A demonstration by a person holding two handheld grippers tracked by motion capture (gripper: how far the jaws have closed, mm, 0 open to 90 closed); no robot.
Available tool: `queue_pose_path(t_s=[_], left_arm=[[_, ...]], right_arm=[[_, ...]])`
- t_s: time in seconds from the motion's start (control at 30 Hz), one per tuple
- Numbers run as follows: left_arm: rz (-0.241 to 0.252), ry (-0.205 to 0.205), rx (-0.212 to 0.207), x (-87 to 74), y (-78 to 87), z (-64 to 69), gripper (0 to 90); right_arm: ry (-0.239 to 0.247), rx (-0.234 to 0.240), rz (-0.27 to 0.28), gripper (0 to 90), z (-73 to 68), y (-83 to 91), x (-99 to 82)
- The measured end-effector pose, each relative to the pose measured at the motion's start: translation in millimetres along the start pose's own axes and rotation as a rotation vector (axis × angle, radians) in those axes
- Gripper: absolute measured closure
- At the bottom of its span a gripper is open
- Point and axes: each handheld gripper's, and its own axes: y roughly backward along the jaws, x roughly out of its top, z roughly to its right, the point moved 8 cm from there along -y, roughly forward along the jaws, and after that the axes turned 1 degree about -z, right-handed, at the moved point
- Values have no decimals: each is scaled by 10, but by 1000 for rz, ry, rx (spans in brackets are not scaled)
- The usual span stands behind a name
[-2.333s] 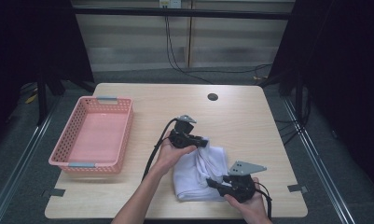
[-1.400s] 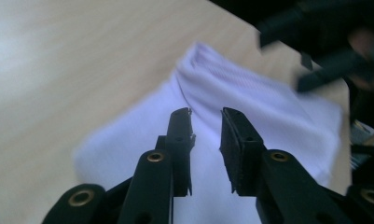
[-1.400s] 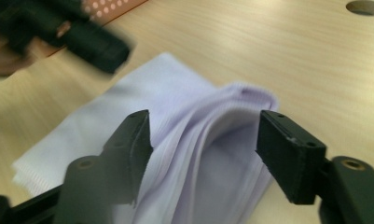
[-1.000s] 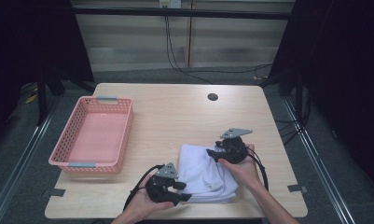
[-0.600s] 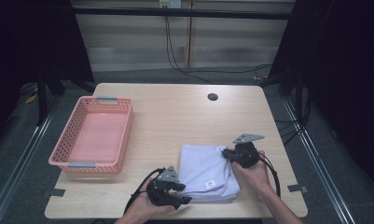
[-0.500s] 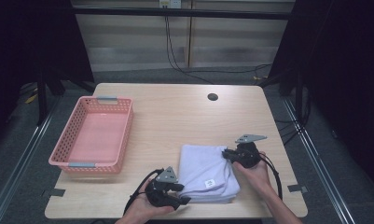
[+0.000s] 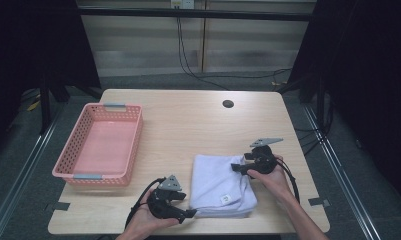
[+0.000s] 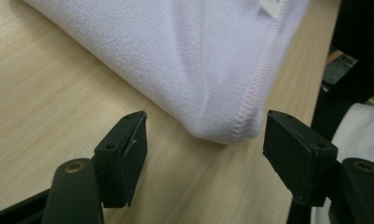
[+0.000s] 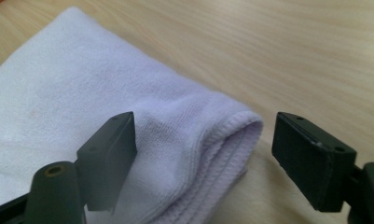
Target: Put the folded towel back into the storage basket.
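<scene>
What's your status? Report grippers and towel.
Left hand-held gripper open, right hand-held gripper open, jaws just opened. Folded towel released, flat on table. Nothing in the way.

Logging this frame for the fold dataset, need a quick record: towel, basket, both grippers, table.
towel: white towel, folded into a flat stack, lying near the front edge of the table; small label on top
basket: pink basket at the table's left, apart from the towel, nothing inside
left gripper: left gripper open, jaws have just been opening; towel's front left corner between them, pads off it
right gripper: right gripper open, jaws have just been opening; towel's far right corner between them, unpinched
table hole: dark round hole near the far edge
</scene>
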Motion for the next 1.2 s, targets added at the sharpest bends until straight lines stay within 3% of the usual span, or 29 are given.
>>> queue_pose_path(t_s=[0.13,0.23,0.3,0.5,0.63,0.73,0.83,0.93,1.0,1.2], left_arm=[[-46,-39,2,2,-69,42,268],[-50,-37,28,33,-118,26,257],[-31,-12,42,61,-133,-9,264],[-38,-28,22,66,-146,15,279],[-40,-58,31,65,-161,34,283],[-33,-69,38,87,-176,16,330],[-41,-87,42,98,-188,33,417],[-55,-78,32,97,-177,31,507],[-35,-46,18,110,-186,29,553],[-60,2,-5,118,-175,11,611]], right_arm=[[7,33,-4,202,-43,-24,-2],[-16,54,-23,165,-12,-66,-48],[-34,75,-25,170,-4,-82,-65],[-22,115,-47,193,-76,-70,-79],[10,87,-68,190,-93,-76,-87],[47,38,-86,195,-134,-104,-85],[53,35,-93,240,-146,-100,-86],[68,62,-99,323,-183,-93,-85],[70,65,-112,347,-198,-92,-83],[60,99,-121,485,-233,-81,-87]])
